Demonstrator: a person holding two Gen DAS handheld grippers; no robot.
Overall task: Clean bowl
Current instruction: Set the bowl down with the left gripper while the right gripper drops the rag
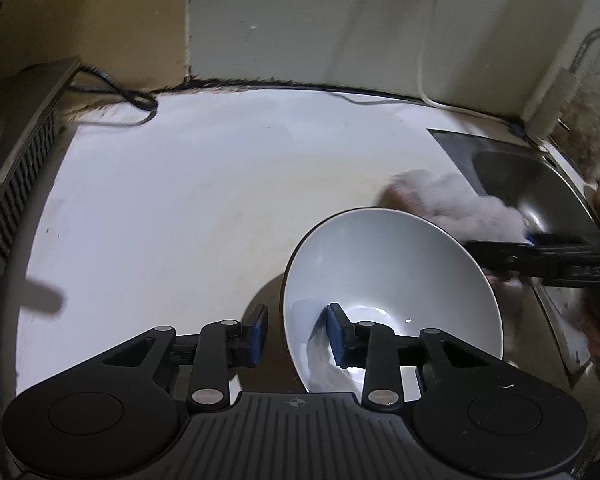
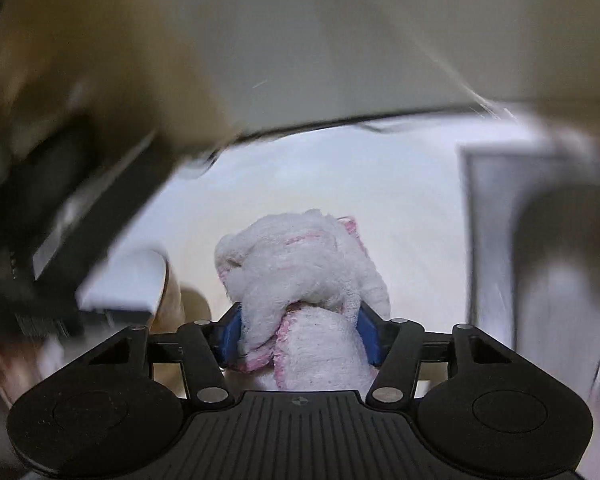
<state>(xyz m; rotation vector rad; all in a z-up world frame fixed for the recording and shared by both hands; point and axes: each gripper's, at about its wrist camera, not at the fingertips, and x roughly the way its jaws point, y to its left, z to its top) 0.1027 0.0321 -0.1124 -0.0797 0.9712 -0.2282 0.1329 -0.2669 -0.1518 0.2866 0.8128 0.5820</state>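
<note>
A white bowl [image 1: 396,276] with a dark outside is tilted above the white counter in the left wrist view. My left gripper [image 1: 298,334] is shut on the bowl's near rim, one blue pad inside and one outside. My right gripper [image 2: 300,332] is shut on a bunched white cloth with pink trim [image 2: 304,264]. In the left wrist view the right gripper's black body [image 1: 540,260] comes in from the right, and the blurred cloth [image 1: 460,196] sits just beyond the bowl's far rim. The bowl's edge [image 2: 132,280] shows blurred at the left of the right wrist view.
A steel sink [image 1: 532,196] lies at the right of the counter [image 1: 200,200]. A vented appliance [image 1: 24,176] stands at the left edge. Black and white cables [image 1: 136,98] run along the back wall. The right wrist view is motion-blurred.
</note>
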